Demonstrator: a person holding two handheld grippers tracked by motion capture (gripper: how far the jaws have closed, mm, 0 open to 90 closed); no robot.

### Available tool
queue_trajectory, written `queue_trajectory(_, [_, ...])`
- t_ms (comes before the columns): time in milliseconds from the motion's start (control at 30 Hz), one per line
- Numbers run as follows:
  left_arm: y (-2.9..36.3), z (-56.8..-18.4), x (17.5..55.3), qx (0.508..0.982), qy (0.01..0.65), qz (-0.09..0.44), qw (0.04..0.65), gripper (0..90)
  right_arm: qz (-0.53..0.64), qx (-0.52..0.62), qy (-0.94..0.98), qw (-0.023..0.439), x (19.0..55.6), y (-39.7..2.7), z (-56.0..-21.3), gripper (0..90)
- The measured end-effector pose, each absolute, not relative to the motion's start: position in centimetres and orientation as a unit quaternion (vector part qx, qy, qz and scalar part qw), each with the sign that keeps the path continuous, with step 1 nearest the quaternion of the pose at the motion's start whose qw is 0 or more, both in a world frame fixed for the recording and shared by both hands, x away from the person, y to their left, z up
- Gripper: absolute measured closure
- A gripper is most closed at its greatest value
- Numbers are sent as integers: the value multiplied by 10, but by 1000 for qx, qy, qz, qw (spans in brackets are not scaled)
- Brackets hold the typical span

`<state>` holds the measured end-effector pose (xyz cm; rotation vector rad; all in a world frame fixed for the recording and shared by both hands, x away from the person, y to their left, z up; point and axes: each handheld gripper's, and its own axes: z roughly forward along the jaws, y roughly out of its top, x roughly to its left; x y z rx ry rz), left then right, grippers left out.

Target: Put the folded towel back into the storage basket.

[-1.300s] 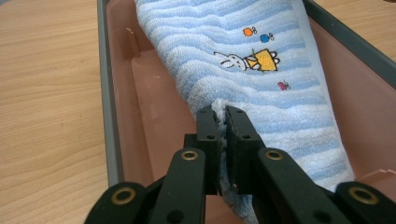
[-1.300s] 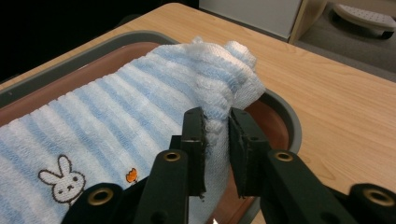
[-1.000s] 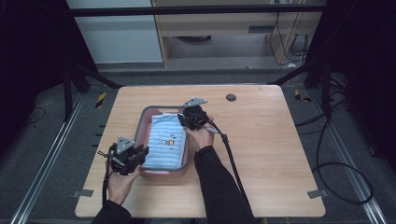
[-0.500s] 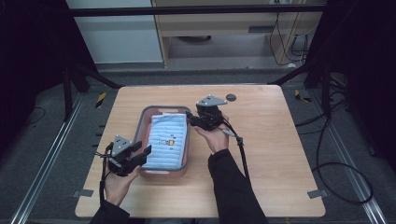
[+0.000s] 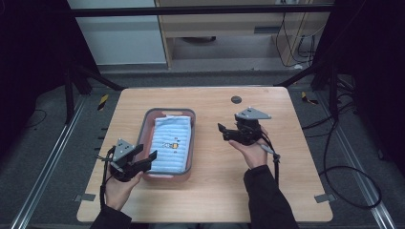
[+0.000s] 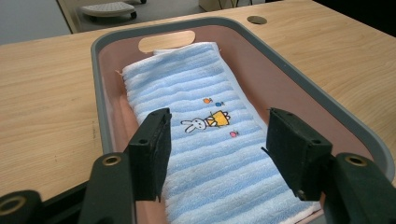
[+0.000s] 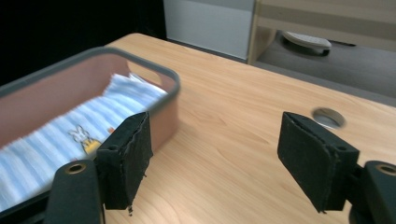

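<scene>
A folded light-blue striped towel (image 5: pixel 170 144) with a small rabbit picture lies flat inside a pink basin (image 5: pixel 165 113) with a grey rim, left of the table's middle. My left gripper (image 5: pixel 145 161) hovers at the basin's near left corner, open, its jaws over the towel's (image 6: pixel 205 140) near end with nothing held. My right gripper (image 5: pixel 226 132) is held above bare wood to the right of the basin, open and empty. In the right gripper view the basin (image 7: pixel 170 93) and the towel (image 7: pixel 70 135) sit at the left, beyond its left jaw.
The wooden table (image 5: pixel 286 191) has a round cable hole (image 5: pixel 236 99) near its far edge. Bare wood lies right of the basin and along the near edge. Dark frame bars and cables stand on the floor around the table.
My right gripper has moved away from the basin's far right side, rightward and toward the person, over bare table. The left gripper has stayed at the basin's near corner.
</scene>
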<state>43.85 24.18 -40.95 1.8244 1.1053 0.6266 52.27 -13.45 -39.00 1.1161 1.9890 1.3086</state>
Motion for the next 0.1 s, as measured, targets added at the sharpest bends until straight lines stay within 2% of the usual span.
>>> queue_trajectory(100, [242,-410,439,738,442,253,443,374,479,421,727,255,515,-153,-396,253])
